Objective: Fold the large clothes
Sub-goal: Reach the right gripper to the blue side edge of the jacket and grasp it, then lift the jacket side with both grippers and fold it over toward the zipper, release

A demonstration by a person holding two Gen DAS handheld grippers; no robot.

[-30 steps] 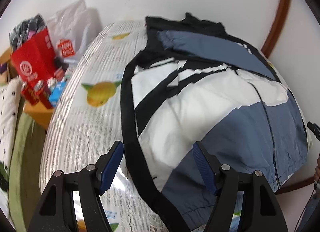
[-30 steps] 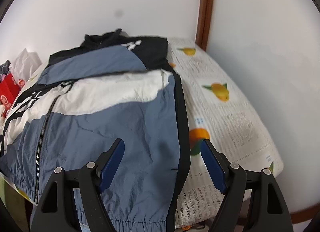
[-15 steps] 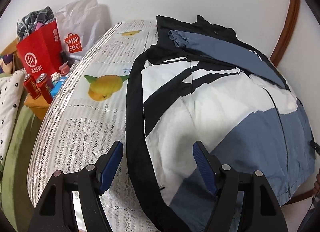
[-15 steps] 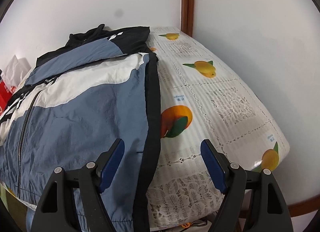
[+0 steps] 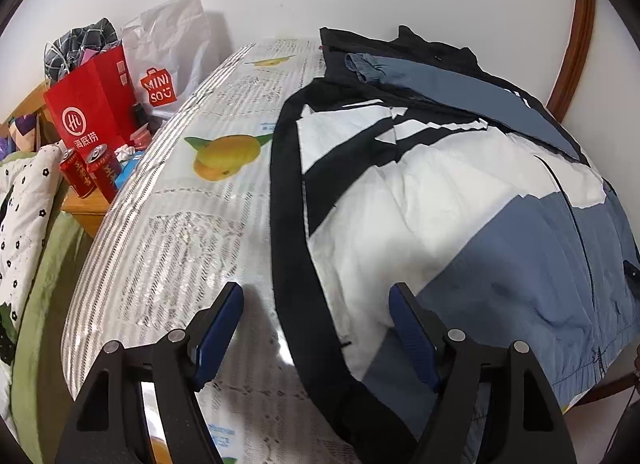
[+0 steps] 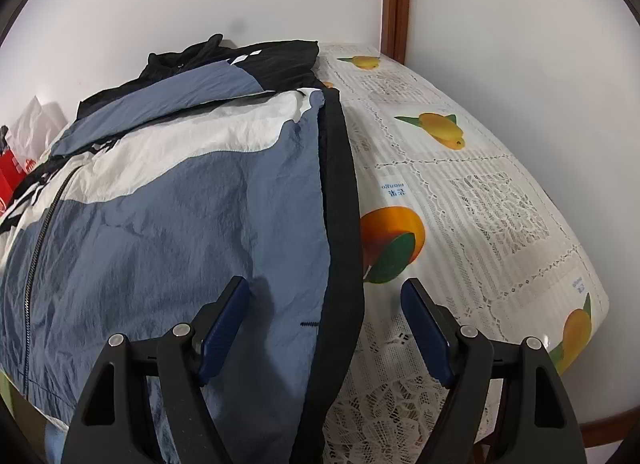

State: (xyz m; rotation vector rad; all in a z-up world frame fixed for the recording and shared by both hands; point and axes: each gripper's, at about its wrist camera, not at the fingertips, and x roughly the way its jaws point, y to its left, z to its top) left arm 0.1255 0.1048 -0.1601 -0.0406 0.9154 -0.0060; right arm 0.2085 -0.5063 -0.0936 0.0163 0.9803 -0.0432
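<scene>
A blue, white and black zip jacket [image 5: 460, 204] lies flat on a table with a fruit-print cloth [image 5: 192, 200]; a blue sleeve is folded across its chest. My left gripper [image 5: 318, 304] is open and empty, low over the jacket's black left side edge near the hem. In the right wrist view the jacket [image 6: 180, 216] fills the left half. My right gripper [image 6: 326, 302] is open and empty, straddling the black right side edge [image 6: 340, 192] near the hem.
Red paper bag [image 5: 92, 104], white Miniso bag [image 5: 168, 60] and two red cans [image 5: 92, 176] stand left of the table. A spotted pillow [image 5: 24, 216] lies at far left. Wall and brown trim [image 6: 394, 0] lie behind. The cloth [image 6: 480, 204] is bare right of the jacket.
Both grippers have moved lower and closer to the jacket's side edges near the hem. The right one shifted right over the black edge. Both stayed open.
</scene>
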